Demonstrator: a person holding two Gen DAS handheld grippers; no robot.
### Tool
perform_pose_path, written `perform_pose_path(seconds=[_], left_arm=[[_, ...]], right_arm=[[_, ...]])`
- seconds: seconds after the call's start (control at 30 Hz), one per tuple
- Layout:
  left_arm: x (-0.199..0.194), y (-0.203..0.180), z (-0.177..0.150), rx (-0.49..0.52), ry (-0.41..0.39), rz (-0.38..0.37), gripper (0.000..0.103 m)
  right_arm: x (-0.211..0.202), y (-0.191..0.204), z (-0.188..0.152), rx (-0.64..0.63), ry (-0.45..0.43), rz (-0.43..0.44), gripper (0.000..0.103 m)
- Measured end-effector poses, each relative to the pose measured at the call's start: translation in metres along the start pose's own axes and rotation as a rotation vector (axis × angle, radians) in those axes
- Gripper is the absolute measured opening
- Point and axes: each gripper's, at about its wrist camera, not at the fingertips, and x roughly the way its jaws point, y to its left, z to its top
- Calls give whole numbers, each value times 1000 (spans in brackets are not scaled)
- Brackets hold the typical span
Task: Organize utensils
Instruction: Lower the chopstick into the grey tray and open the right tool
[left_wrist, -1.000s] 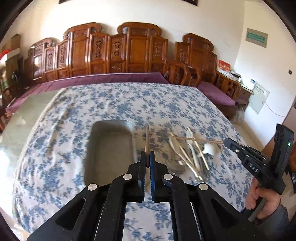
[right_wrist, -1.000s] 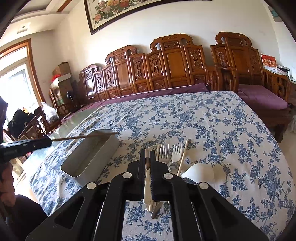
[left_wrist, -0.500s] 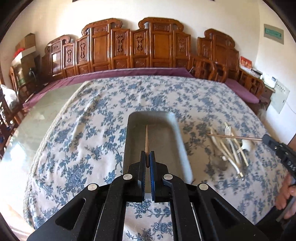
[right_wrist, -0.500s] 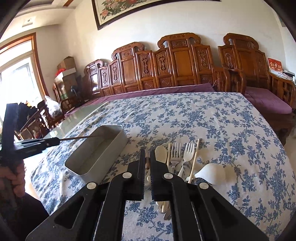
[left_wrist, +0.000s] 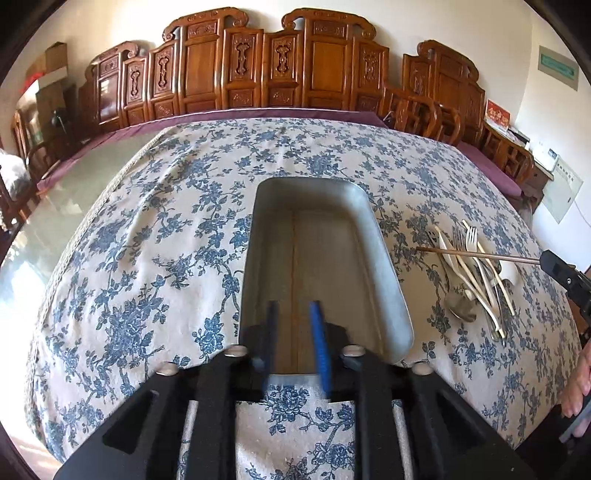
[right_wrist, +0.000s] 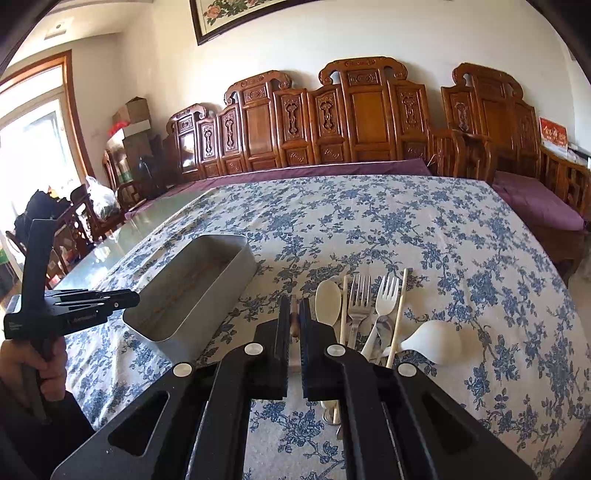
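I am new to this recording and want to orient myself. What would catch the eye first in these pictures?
First, the grey metal tray in the middle of the blue-flowered tablecloth, with a wooden chopstick lying inside it under the left gripper, whose jaws have just been opening. Right of the tray lies a heap of forks, spoons and chopsticks, and the right gripper holds a second chopstick over it.

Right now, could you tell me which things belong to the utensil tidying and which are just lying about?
Belongs:
metal tray
chopstick in tray
chopstick in right gripper
utensil pile
left gripper

Lying about:
carved wooden chairs
cardboard boxes
framed painting
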Motion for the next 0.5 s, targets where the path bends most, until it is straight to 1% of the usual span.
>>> perform_pose_path(seconds=[0.1,0.17,0.27,0.4,0.5], left_arm=[[-5,3,0,12,-19,2,25],[-11,5,1,24,-35,9,29],[-16,12,3,23,-48,7,32],[-21,22,4,24,-60,20,33],[-24,32,5,9,-63,17,33]], right_arm=[[-3,6,8,-16,-11,-17,6],[-7,12,15,-35,-21,-25,6],[-14,24,30,-66,-43,-31,6],[-17,48,50,-101,-72,-5,6],[-9,71,59,-137,-71,25,6]])
